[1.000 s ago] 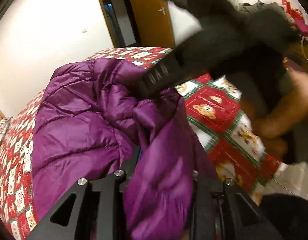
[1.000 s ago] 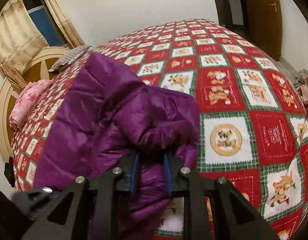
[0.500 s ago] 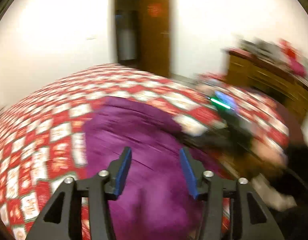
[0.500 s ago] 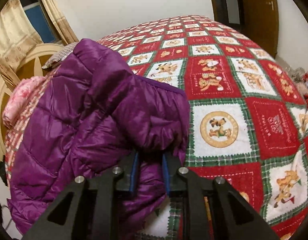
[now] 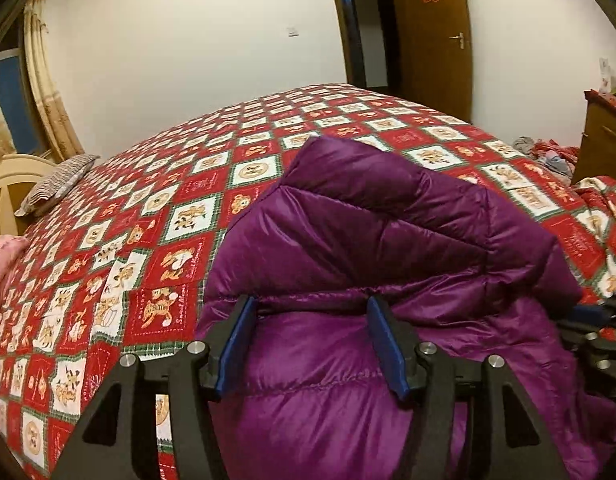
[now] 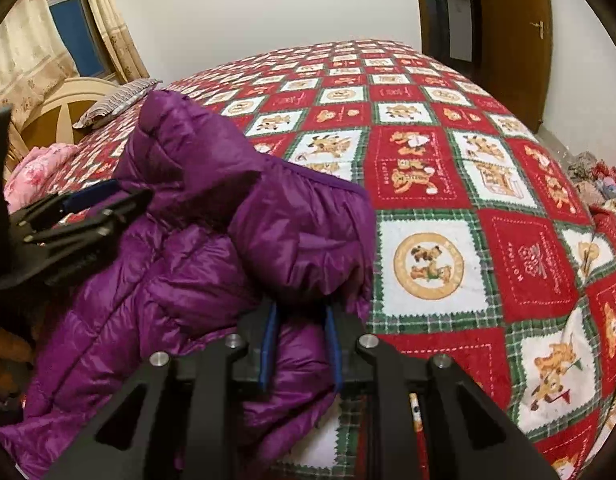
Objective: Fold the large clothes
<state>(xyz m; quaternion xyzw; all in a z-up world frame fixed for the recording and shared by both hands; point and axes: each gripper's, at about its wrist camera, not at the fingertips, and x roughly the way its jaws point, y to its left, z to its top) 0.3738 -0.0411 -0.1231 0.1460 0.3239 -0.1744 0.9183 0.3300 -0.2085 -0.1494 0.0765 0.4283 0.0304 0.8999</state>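
Purple, glossy quilted down jacket [image 5: 388,240] fills the near field of both wrist views, heaped at the near edge of the bed and only partly folded. Left gripper [image 5: 312,336] hovers low over the jacket's near panel with its blue-padded fingers [image 5: 384,340] spread wide and nothing between them. Right gripper [image 6: 299,344] points forward and slightly down, its fingers [image 6: 267,344] drawn close together on a bunched fold of the jacket's right edge, which drapes over the tips; the grip appears firm, though the contact itself is hidden by fabric. Seen from the right wrist, the left gripper [image 6: 79,208] sits at the jacket's far left side, level with the bed.

Judged step: taking a second hold so the garment can be lifted and laid flat. To do it well, the left fingers should close on a seam or hem opposite the right grip, not on loose padding, since the slick shell is likely to slide; both tools should then rise together to keep the panel taut.

Beyond lies the red, white and green patchwork bedspread [image 6: 448,152], then a striped grey pillow [image 5: 55,188] near the headboard, and a brown wooden door [image 5: 428,32] at the far wall.
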